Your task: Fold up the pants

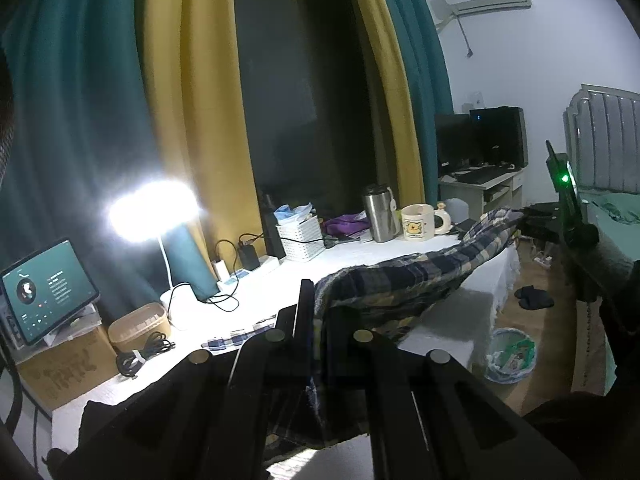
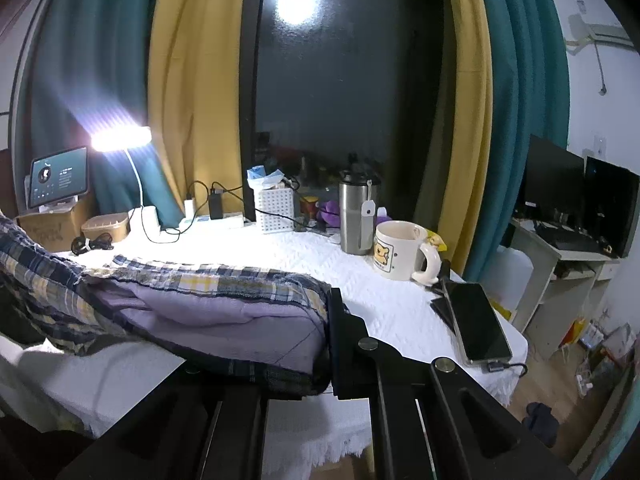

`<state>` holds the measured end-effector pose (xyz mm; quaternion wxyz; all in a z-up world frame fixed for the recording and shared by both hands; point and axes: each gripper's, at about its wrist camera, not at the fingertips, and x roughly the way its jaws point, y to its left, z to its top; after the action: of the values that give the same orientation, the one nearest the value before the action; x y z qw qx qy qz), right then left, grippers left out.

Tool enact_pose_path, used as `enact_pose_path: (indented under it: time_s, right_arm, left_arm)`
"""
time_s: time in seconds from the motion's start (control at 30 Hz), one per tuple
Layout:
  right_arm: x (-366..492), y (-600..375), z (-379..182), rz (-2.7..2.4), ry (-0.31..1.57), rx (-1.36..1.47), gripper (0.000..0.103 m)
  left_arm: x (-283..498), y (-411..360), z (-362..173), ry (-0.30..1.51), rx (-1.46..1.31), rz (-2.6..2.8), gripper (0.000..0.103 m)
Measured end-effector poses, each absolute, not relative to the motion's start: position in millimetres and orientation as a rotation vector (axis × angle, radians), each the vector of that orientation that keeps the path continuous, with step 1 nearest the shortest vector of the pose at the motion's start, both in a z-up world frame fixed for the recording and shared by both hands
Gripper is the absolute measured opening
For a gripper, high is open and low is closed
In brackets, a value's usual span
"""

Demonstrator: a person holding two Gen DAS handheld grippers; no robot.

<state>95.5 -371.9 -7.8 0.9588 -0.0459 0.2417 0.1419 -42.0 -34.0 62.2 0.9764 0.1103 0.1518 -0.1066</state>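
Here the plaid pants point(image 1: 400, 280) hang stretched in the air above the white-covered table point(image 1: 380, 252), held at both ends and sagging a little in the middle. The left gripper point(image 1: 316, 320) has its fingers closed tight on one end of the cloth, with fabric bunched between them and draping down below. The right gripper point(image 2: 330, 332) is likewise clamped on the other end (its pale lining point(image 2: 224, 312) shows in the right wrist view), though its left finger is hidden under the cloth. Behind the pants on the table stand a steel tumbler point(image 2: 356, 216) and a cream mug point(image 2: 400, 250); a phone point(image 2: 476, 322) lies near the right edge. A lit desk lamp point(image 1: 156, 212) glares at the far left beside a tablet point(image 1: 44, 290).
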Motion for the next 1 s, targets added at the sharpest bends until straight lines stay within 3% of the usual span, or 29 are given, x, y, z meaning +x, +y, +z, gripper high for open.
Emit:
enact_pose_path:
  time_s: [1.0]
  right_arm:
    - [221, -308, -38, 0.318, 0.581, -0.123, 0.007]
  left_arm:
    - [73, 23, 19, 0.454, 0.207, -0.141, 0.004]
